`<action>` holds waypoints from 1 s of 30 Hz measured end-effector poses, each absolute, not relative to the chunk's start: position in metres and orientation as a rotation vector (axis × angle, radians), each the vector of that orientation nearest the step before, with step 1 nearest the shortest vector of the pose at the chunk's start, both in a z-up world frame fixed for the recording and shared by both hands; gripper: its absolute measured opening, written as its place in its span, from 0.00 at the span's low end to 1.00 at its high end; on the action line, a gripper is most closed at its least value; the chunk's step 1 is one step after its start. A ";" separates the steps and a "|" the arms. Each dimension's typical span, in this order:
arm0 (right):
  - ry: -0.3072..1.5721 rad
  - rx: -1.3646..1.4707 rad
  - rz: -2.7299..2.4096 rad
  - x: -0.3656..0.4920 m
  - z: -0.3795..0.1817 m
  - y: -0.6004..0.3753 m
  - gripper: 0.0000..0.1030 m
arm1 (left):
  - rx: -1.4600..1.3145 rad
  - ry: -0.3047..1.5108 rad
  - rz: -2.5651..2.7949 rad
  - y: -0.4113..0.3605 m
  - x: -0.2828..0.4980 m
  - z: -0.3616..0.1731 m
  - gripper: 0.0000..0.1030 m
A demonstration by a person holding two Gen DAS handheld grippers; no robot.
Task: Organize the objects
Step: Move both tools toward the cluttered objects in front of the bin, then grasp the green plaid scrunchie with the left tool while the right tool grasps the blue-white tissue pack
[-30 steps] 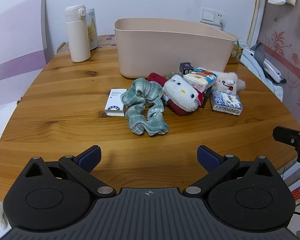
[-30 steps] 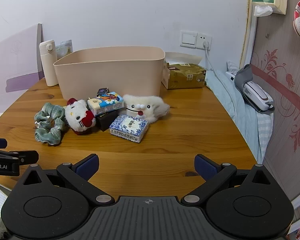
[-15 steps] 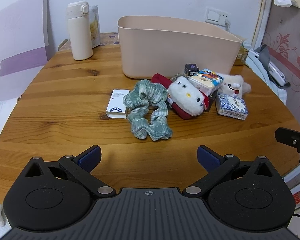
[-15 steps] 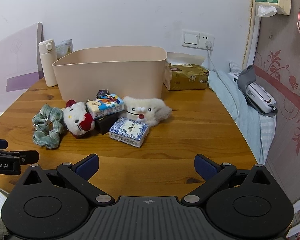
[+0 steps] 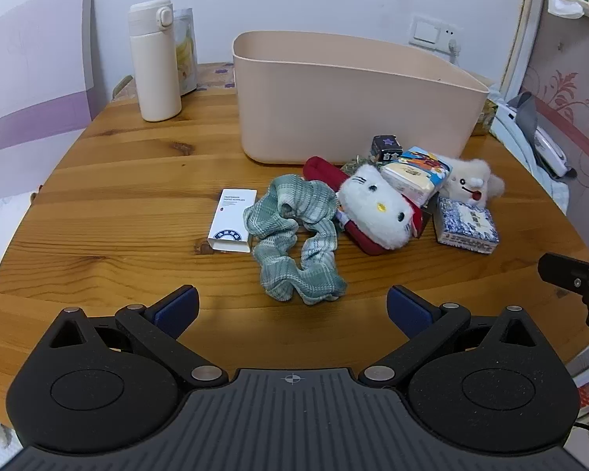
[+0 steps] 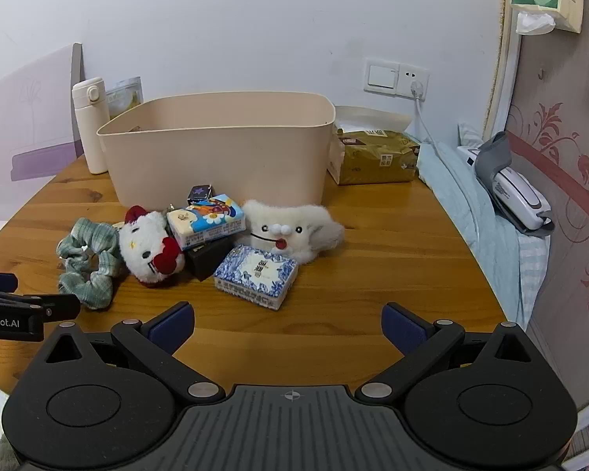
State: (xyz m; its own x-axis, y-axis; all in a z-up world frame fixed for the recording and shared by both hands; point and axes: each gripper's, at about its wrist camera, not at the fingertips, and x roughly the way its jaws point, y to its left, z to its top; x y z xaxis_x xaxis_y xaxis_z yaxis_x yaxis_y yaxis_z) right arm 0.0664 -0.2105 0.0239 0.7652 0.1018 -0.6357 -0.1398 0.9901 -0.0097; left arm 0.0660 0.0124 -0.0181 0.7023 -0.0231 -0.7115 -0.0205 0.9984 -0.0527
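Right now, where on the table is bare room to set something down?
Bare wood lies left of the white card box, toward the flask, and right of the fluffy white plush, before the tissue pack. It is crowded between the scrunchie and the blue-patterned box.

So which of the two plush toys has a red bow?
The white cat plush beside the green scrunchie; the fluffy white plush has only a red tongue.

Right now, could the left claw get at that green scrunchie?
Probably yes. The left claw is open and empty, and the green scrunchie lies just ahead of it on bare table, at the near edge of the pile with nothing between.
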 end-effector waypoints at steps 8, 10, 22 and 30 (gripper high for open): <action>0.715 -0.064 0.139 0.081 0.018 -0.205 1.00 | -0.064 0.818 0.003 0.016 0.080 -0.023 1.00; 0.721 -0.067 0.139 0.084 0.018 -0.203 1.00 | -0.067 0.824 0.005 0.016 0.084 -0.025 1.00; 0.771 -0.076 0.156 0.109 0.005 -0.194 1.00 | -0.065 0.840 0.005 0.017 0.103 -0.031 1.00; 0.817 -0.072 0.161 0.129 -0.009 -0.188 1.00 | -0.055 0.856 0.002 0.018 0.118 -0.033 1.00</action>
